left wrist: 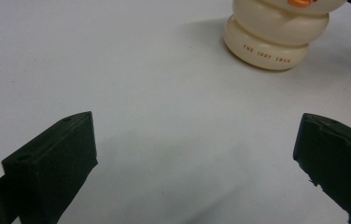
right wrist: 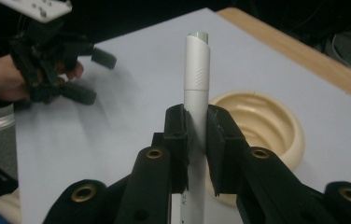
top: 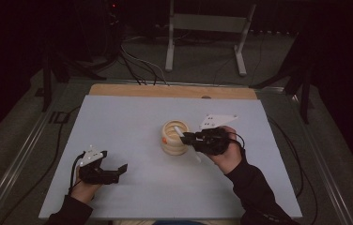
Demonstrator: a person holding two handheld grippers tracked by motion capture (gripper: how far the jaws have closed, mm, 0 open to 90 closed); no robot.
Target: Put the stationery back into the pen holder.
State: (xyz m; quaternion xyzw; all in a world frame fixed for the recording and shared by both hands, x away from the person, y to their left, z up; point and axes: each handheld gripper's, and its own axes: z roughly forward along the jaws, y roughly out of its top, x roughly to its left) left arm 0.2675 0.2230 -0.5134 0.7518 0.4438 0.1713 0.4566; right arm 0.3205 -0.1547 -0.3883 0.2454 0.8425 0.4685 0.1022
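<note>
Black jaws of the right tongs point(right wrist: 196, 140) rise closest to the lens in the right gripper view, pressed from both sides onto a white pen point(right wrist: 197, 74) that stands straight up between them, its capped end pointing away from the camera and its lower barrel running down between the jaws. That tight, mid-barrel grip looks chosen to keep the pen steady and aligned, so it can be steered end-first; judging by how it hangs beside the cream ribbed pot point(right wrist: 262, 126), the work in hand is either lowering the pen into that holder or lifting it clear, and I cannot tell which. In the high view the right tongs point(top: 189, 137) sit at the pot's point(top: 174, 138) right rim, with the pen point(top: 178, 131) slanting across its open mouth, so pen and pot are touching or nearly so. The left tongs point(top: 118, 171) rest low on the pale tabletop point(top: 118, 117), well apart from the pot, jaws spread wide with nothing between them; its own view shows bare surface between the two black jaws and the pot's point(left wrist: 276, 35) stacked rounded base, with an orange mark and small lettering, farther off. Kept parked there, that hand seems to be waiting out of the way, ready to steady the pot if it tips.
</note>
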